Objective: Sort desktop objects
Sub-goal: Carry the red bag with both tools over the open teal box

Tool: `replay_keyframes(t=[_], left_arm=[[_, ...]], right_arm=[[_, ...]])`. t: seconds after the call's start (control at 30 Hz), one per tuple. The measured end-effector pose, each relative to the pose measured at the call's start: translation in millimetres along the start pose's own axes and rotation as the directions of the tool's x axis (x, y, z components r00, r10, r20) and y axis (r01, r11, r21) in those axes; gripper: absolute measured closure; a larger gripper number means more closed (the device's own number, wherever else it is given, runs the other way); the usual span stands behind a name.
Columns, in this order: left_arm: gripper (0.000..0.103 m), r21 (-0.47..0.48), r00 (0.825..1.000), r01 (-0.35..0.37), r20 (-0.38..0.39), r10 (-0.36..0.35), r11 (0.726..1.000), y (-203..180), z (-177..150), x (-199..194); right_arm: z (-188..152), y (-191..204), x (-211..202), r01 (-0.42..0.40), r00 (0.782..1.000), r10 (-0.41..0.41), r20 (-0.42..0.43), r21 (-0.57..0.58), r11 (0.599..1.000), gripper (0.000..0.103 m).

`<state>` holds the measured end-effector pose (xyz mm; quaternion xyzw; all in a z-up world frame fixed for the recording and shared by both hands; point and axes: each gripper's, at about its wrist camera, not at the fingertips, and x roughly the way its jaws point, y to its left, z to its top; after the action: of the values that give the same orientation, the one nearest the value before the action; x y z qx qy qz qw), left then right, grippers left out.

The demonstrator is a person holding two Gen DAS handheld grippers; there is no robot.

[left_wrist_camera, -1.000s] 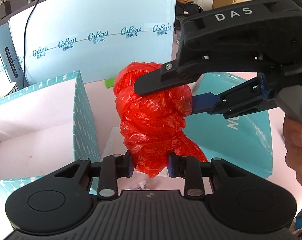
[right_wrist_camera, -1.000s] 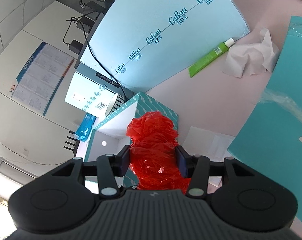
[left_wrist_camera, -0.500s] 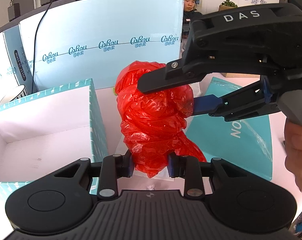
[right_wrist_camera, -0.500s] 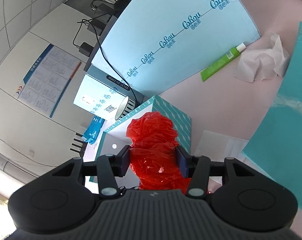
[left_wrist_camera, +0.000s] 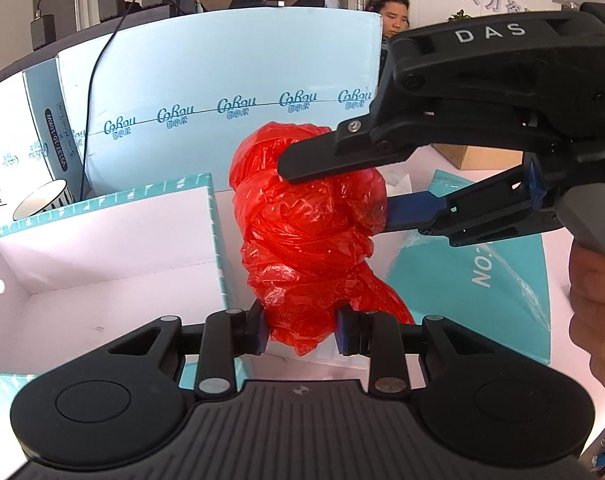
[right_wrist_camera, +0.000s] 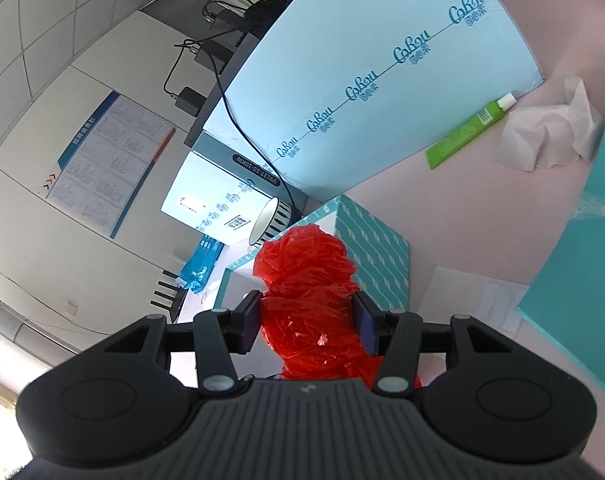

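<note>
A crumpled red plastic bag (left_wrist_camera: 302, 240) hangs between both grippers above the pink desk. My left gripper (left_wrist_camera: 302, 328) is shut on its lower end. From the right, my right gripper (left_wrist_camera: 334, 196) is shut on the upper bulge, a black finger over it and a blue pad against its side. In the right wrist view the same bag (right_wrist_camera: 306, 280) fills the gap of the right gripper (right_wrist_camera: 306, 320), both pads pressing on it. An open teal box (left_wrist_camera: 218, 240) with a white inside stands just left of the bag.
A flat teal lid (left_wrist_camera: 482, 264) lies right of the bag, with a white sheet (right_wrist_camera: 470, 296) beside it. A green tube (right_wrist_camera: 466, 132) and a crumpled tissue (right_wrist_camera: 550, 132) lie by the big light-blue carton (left_wrist_camera: 222, 80). A paper cup (left_wrist_camera: 42, 200) is far left. People sit behind.
Both grippers keep their hold on the red bag. The left wrist view has swung so the open box's wall stands closer to the bag; the right gripper has crept upward a little.
</note>
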<state>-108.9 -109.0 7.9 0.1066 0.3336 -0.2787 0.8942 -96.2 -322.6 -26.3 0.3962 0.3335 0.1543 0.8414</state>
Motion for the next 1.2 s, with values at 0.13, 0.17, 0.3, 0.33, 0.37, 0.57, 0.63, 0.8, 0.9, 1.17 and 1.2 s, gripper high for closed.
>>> replay_keyframes(t=[0.13, 0.17, 0.3, 0.33, 0.37, 0.57, 0.63, 0.8, 0.9, 1.17, 1.2], left_arm=[[0.076, -0.003, 1.000, -0.005, 0.006, 0.005, 1.000, 7, -1, 1], [0.076, -0.005, 1.000, -0.006, 0.007, 0.006, 1.000, 9, -1, 2], [0.076, -0.010, 1.000, -0.005, 0.012, 0.006, 1.000, 12, 3, 6], [0.076, -0.011, 1.000, -0.006, 0.014, 0.006, 1.000, 11, 4, 7], [0.076, -0.010, 1.000, -0.007, 0.016, 0.007, 1.000, 9, 6, 8], [0.076, -0.007, 0.999, -0.009, 0.031, 0.009, 1.000, 16, 11, 1], [0.076, -0.011, 0.999, -0.009, 0.035, 0.010, 1.000, 19, 9, 5], [0.076, -0.021, 0.999, -0.010, 0.038, 0.011, 1.000, 26, 5, 8], [0.076, -0.024, 0.999, -0.012, 0.036, 0.012, 1.000, 28, 0, 12], [0.076, -0.018, 1.000, -0.018, 0.015, 0.018, 1.000, 35, 4, 16], [0.076, -0.016, 1.000, -0.019, 0.011, 0.019, 1.000, 37, 4, 17]], right_arm=[[0, 6, 5, -0.004, 1.000, 0.004, 0.005, -0.007, 1.000, 0.050], [0, 7, 7, -0.005, 1.000, 0.005, 0.005, -0.009, 1.000, 0.050], [0, 12, 12, -0.011, 1.000, 0.011, 0.007, -0.012, 1.000, 0.050], [0, 13, 13, -0.011, 1.000, 0.012, 0.009, -0.012, 1.000, 0.050], [1, 13, 14, -0.013, 1.000, 0.013, 0.011, -0.012, 1.000, 0.050], [3, 20, 17, -0.024, 0.999, 0.025, 0.027, -0.016, 1.000, 0.050], [3, 23, 17, -0.030, 0.999, 0.030, 0.032, -0.017, 0.999, 0.050], [2, 28, 21, -0.035, 0.999, 0.036, 0.041, -0.019, 0.999, 0.050], [1, 30, 24, -0.038, 0.998, 0.038, 0.040, -0.012, 0.999, 0.050], [-1, 38, 33, -0.040, 0.999, 0.040, 0.033, 0.010, 0.999, 0.050], [-1, 38, 33, -0.041, 0.999, 0.041, 0.033, 0.017, 0.999, 0.050]])
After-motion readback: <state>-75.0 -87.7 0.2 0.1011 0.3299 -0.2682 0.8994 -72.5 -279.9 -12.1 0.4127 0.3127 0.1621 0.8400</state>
